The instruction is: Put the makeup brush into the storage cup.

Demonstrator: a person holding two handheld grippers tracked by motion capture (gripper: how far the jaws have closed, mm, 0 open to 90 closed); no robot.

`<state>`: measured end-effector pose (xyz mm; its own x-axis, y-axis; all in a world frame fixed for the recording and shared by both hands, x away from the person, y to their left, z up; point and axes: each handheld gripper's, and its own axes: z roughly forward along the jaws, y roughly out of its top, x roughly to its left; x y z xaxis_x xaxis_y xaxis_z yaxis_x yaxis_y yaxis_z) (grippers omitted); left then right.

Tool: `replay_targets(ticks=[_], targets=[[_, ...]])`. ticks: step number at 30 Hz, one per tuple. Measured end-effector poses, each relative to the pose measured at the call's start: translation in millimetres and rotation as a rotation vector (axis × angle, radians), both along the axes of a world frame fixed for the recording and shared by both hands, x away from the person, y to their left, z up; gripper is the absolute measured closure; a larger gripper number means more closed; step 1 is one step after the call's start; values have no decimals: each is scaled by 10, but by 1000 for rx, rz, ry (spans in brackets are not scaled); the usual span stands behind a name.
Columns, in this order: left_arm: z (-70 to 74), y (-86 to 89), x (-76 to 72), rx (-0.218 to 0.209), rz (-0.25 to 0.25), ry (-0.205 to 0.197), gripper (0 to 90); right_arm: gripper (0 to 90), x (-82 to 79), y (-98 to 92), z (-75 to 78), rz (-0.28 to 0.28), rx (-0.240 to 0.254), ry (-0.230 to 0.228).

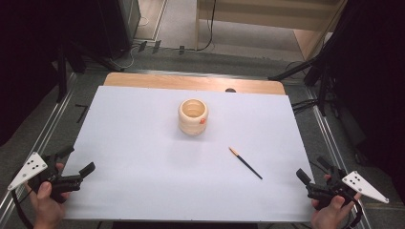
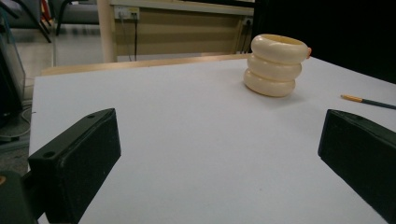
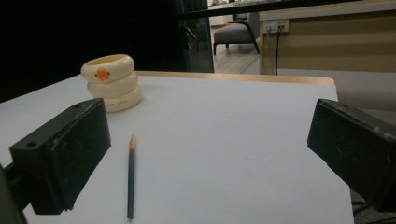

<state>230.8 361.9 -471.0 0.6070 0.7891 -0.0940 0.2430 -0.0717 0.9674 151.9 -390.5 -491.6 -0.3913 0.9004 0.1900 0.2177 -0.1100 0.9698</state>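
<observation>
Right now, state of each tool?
Left tool: open, holding nothing, at the table's near left corner.
Right tool: open, holding nothing, near the pencil.

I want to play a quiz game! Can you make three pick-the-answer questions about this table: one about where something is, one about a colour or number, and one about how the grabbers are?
1. Where does the pencil lie?
A. inside the holder
B. flat on the white mat, between the holder and the right gripper
C. on the floor

2. How many rings make up the cream pen holder?
A. one
B. three
C. five

3. How are the left gripper and right gripper?
A. both open, holding nothing
B. both shut on the pencil
C. one holds the holder

Answers: 1 B, the high view shows it lying on the mat. 2 B, three stacked rings show in the gripper views. 3 A, the jaws stand wide apart over bare mat.
</observation>
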Motion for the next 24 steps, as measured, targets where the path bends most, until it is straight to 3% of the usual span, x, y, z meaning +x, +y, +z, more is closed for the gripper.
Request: replay_targets(ticks=[7, 17, 24], targets=[[8, -20, 3, 2, -10, -4, 0, 30, 26, 67, 17, 10, -34, 24], [4, -49, 1, 4, -17, -2, 0, 120, 148, 297, 140, 24, -140, 108], [6, -33, -10, -4, -15, -3, 0, 139, 258, 464, 140, 72, -187, 162]])
